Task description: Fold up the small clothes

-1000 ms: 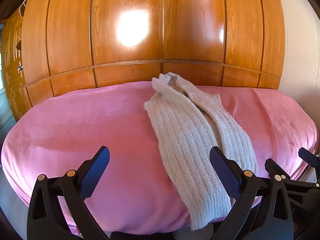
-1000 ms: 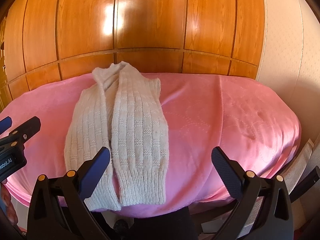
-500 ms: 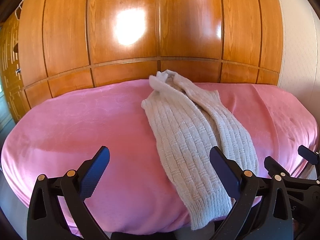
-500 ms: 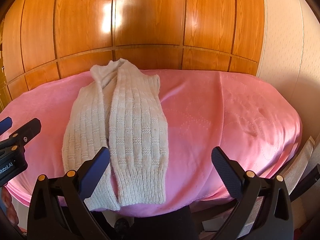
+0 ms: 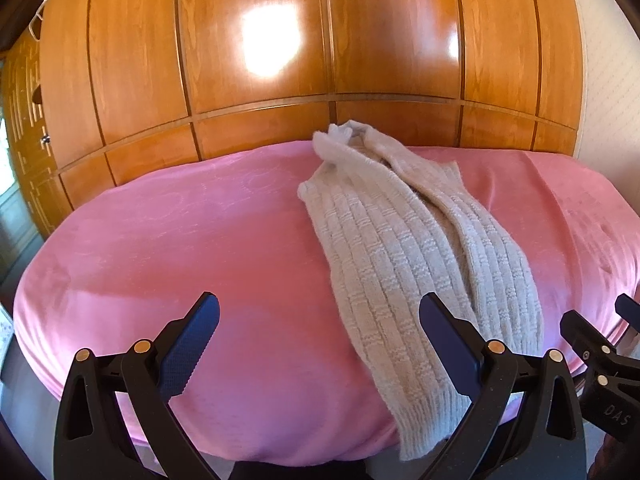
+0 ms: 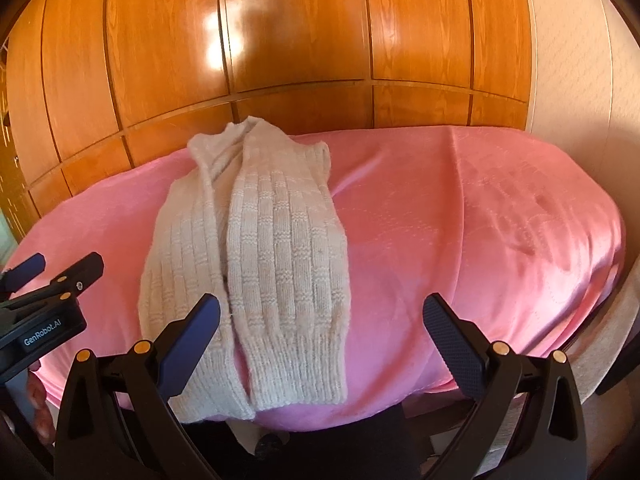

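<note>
— Both grippers, where do they stand?
— Left gripper (image 5: 319, 338) and right gripper (image 6: 321, 338) gape wide, holding nothing.
— And the knit garment (image 6: 256, 256)?
— Lying lengthwise on the pink blanket (image 6: 460, 216), beyond both.

a bed (image 5: 168, 240) under a smooth pink cover, set before a wall of polished wooden panels (image 5: 280, 48). a cream knitted garment (image 5: 404, 240) lies lengthwise on the cover, its ribbed hem at the bed's near edge, its bunched end toward the panels.
</note>
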{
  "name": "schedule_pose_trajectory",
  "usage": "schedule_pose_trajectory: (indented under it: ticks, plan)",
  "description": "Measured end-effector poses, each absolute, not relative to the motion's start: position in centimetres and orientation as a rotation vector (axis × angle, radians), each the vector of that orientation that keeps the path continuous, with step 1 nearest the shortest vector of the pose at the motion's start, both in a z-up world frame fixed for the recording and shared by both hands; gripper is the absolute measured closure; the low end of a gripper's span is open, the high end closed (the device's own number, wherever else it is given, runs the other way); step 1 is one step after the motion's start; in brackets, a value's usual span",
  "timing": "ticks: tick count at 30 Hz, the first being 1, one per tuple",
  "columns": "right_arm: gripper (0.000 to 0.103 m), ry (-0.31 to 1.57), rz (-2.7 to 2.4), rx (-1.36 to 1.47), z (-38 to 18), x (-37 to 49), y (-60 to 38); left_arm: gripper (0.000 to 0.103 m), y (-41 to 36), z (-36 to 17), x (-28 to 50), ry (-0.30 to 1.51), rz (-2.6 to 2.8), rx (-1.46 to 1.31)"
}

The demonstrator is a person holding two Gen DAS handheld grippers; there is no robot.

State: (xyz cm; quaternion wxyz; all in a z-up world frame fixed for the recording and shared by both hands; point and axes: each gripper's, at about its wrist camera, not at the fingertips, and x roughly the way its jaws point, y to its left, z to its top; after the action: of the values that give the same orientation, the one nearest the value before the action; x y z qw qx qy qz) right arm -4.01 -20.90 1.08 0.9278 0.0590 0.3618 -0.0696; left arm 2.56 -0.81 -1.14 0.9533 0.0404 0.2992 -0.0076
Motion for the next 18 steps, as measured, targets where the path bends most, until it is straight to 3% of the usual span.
schedule_pose_trajectory:
  ticks: [18]
  plan:
    - [0.002, 0.768, -0.187, 0.172, 0.8, -3.2, -23.2, 0.004, -1.4, -2.2, 3.6, 0.661, -0.027, 0.111]
